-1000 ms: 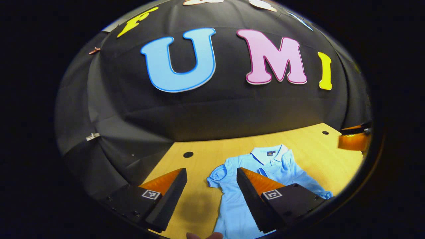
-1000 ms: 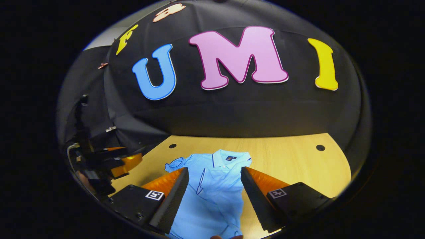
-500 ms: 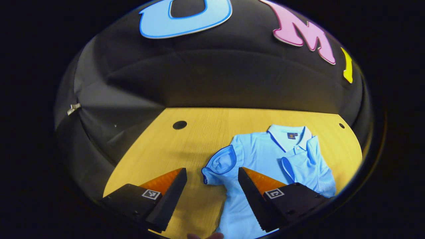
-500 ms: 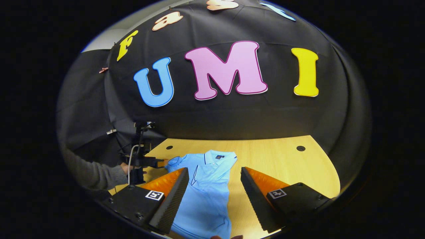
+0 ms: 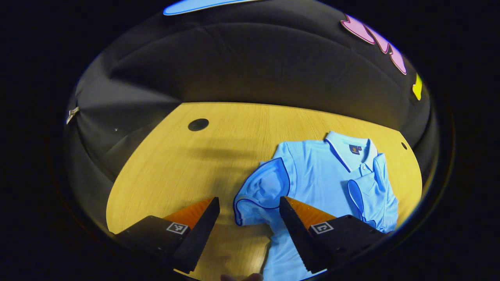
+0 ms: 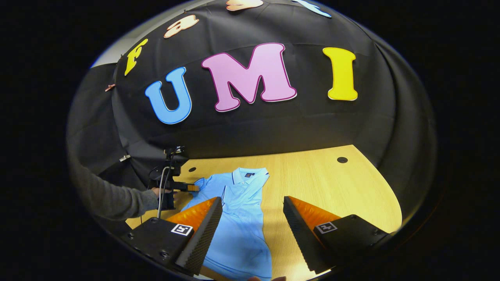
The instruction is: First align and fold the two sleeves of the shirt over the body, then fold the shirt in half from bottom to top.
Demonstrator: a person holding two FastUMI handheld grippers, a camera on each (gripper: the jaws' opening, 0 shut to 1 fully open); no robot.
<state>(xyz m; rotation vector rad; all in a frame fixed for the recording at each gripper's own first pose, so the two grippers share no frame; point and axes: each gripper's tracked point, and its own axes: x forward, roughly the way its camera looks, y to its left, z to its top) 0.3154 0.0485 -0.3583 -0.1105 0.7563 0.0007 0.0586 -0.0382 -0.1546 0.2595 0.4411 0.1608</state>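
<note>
Light-blue fabric lies between the spread fingers of my left gripper [image 5: 249,212]: the unfolded sleeve [image 5: 261,191] of a pale blue short-sleeved polo shirt [image 5: 324,175], spread flat on the yellow wooden table [image 5: 187,164]. Neither finger touches it. My right gripper [image 6: 252,214], jaws wide and holding nothing, hovers over the shirt's lower edge, its other sleeve [image 5: 357,193] already folded across the chest.

Left gripper [image 5: 249,210]: two wedge-shaped fingers with saw-toothed inner faces, each on a black block with small screws and a square black-and-white marker. Right gripper [image 6: 252,210] is built the same. Seen far left in the right gripper view, a grey knitted sleeve [image 6: 113,197] and a pale cable [image 6: 161,191] hanging from the left gripper.
</note>
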